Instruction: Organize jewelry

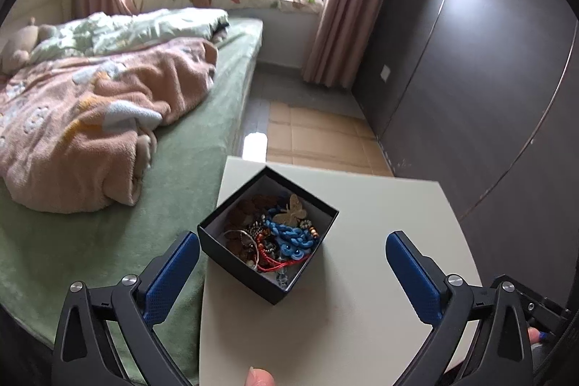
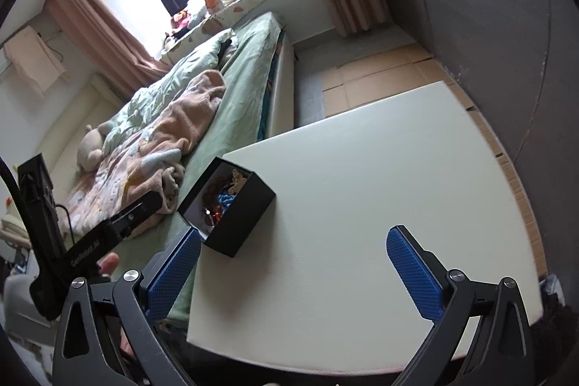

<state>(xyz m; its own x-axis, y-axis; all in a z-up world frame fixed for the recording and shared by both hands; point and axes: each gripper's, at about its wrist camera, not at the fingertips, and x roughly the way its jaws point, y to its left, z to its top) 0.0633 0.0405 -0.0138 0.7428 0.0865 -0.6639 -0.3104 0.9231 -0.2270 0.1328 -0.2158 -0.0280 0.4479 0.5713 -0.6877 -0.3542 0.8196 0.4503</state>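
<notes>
The black box [image 1: 269, 234] stands open on the pale table [image 1: 362, 259], close to the table's left edge beside the bed [image 1: 202, 147]. Its contents lie in one tangled heap: a blue chain necklace [image 1: 289, 236], a gold butterfly piece [image 1: 291, 210], red cord bracelets [image 1: 278, 261], brown pieces at the far left corner and small beaded items between them. No compartments or dividers show inside the box.

The left tool [image 1: 292, 250] has its blue pads spread wide and pinches nothing; the box appears between and just beyond its fingers, untouched by either pad. The right tool [image 2: 295, 250] is likewise spread wide and empty, pointing at bare table surface, with the box off to its left, near its left finger. The left tool's body and part of a hand [image 2: 108, 263] appear at the left margin of the right wrist view.

Assessment: all visible jewelry sits inside the box and none lies on the table or the bed. Gathering therefore appears complete. No lid is in view, so whether closing remains cannot be told. The pieces are not sorted or untangled; if the task requires that, it is not yet done.
</notes>
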